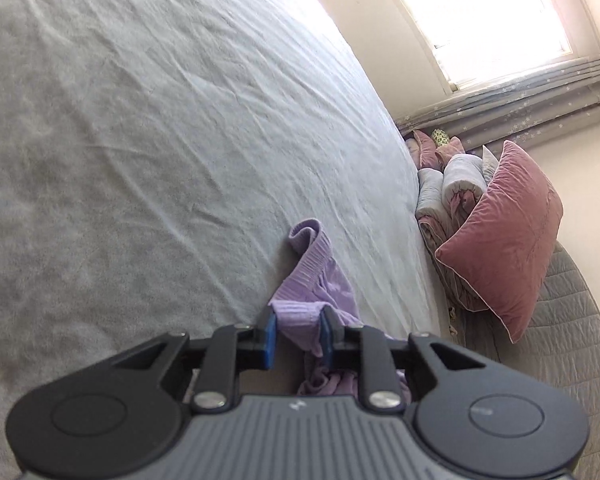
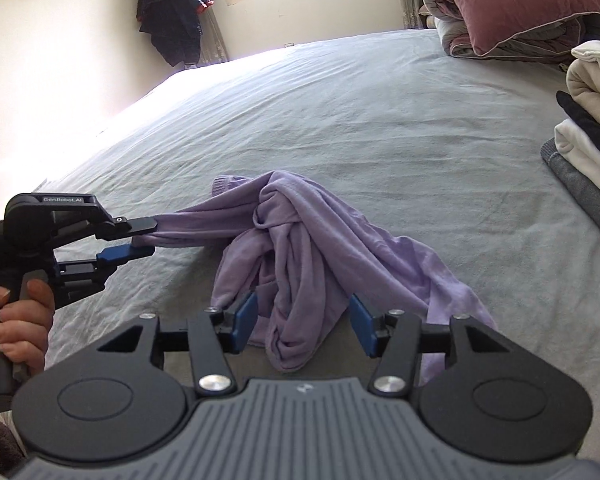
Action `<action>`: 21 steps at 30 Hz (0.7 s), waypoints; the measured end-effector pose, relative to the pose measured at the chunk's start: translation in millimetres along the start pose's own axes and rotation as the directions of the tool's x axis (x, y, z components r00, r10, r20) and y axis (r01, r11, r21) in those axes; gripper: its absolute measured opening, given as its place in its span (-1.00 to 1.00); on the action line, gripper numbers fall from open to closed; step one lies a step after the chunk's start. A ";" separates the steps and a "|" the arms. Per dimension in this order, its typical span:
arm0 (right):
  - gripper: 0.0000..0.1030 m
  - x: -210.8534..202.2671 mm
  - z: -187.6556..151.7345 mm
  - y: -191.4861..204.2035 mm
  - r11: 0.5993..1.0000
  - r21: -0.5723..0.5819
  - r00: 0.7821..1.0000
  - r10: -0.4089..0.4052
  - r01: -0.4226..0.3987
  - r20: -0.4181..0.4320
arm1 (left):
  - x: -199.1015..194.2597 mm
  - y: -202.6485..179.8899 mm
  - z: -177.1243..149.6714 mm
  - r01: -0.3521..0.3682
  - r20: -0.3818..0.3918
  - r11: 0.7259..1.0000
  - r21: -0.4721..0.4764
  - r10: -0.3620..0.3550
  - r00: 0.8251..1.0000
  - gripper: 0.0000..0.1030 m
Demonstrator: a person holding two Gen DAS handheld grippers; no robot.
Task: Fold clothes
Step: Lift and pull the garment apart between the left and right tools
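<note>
Crumpled lilac knit garment on grey bed sheet. Left gripper jaws pinching ribbed cuff at nine o'clock; right gripper jaws spread. Best pinched at a matching edge, then pulled flat.

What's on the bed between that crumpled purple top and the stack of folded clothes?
Nothing: in the right wrist view only bare grey sheet separates the purple top from the folded stack at the right edge.
</note>
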State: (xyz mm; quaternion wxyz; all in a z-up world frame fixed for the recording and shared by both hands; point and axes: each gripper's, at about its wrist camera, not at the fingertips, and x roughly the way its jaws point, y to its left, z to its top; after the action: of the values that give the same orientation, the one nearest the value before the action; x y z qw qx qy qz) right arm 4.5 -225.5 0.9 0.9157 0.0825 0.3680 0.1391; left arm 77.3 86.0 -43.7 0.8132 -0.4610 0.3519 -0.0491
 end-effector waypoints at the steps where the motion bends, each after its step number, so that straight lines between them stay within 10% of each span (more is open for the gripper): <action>1: 0.12 3.9 -0.7 6.6 1.000 -0.028 1.000 -0.004 0.004 -0.010 | -4.5 1.0 3.1 -0.016 0.023 1.000 0.007 0.016 1.000 -0.58; 21: 0.12 30.6 -0.8 40.5 0.997 -0.049 0.995 0.050 -0.054 -0.083 | -102.8 47.1 60.1 -0.292 0.345 0.954 0.070 0.252 0.904 -0.58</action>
State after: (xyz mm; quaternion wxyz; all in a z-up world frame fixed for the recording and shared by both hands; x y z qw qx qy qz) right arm 17.1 -177.5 -9.3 0.8976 0.0629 0.3993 0.1757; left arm 26.1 197.4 -6.7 0.8857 -0.3594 0.2673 0.1224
